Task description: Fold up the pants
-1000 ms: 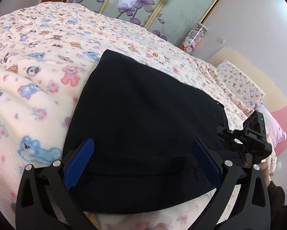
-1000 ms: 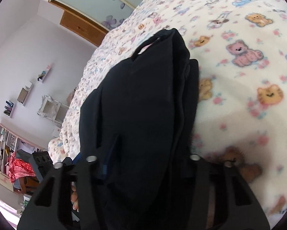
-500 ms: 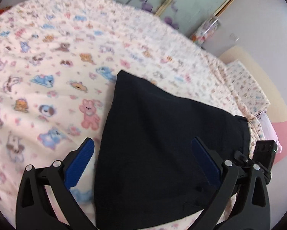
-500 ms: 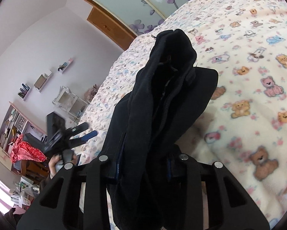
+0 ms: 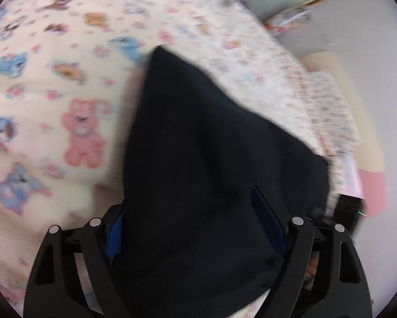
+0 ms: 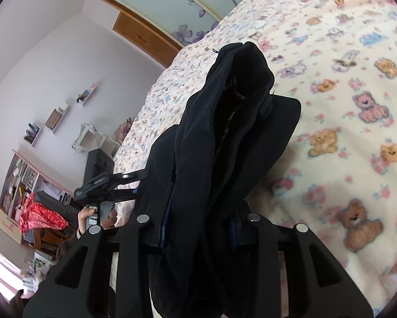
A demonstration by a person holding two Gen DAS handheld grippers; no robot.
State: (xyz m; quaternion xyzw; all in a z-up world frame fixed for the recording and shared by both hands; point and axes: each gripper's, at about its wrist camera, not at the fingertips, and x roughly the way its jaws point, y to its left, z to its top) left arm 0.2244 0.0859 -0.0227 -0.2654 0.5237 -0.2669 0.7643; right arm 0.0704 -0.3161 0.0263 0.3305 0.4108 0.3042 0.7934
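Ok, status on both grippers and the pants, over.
Right gripper clamped on the bunched black pants, lifted off the bedspread. Left gripper jaws just been closing, pants between them, grip not confirmed. Nothing in the way.

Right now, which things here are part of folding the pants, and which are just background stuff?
Part of the job:
- black pants
- left gripper, jaws closing around the fabric
- right gripper, clamped on the fabric
- bear-print blanket, the work surface

Just lying about:
- wall shelves
- red cloth
- pink pillow

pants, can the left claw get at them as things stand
Probably yes: the pants already lie between the left claw's fingers, which have just been closing, with nothing in the way. The right claw holds them too.
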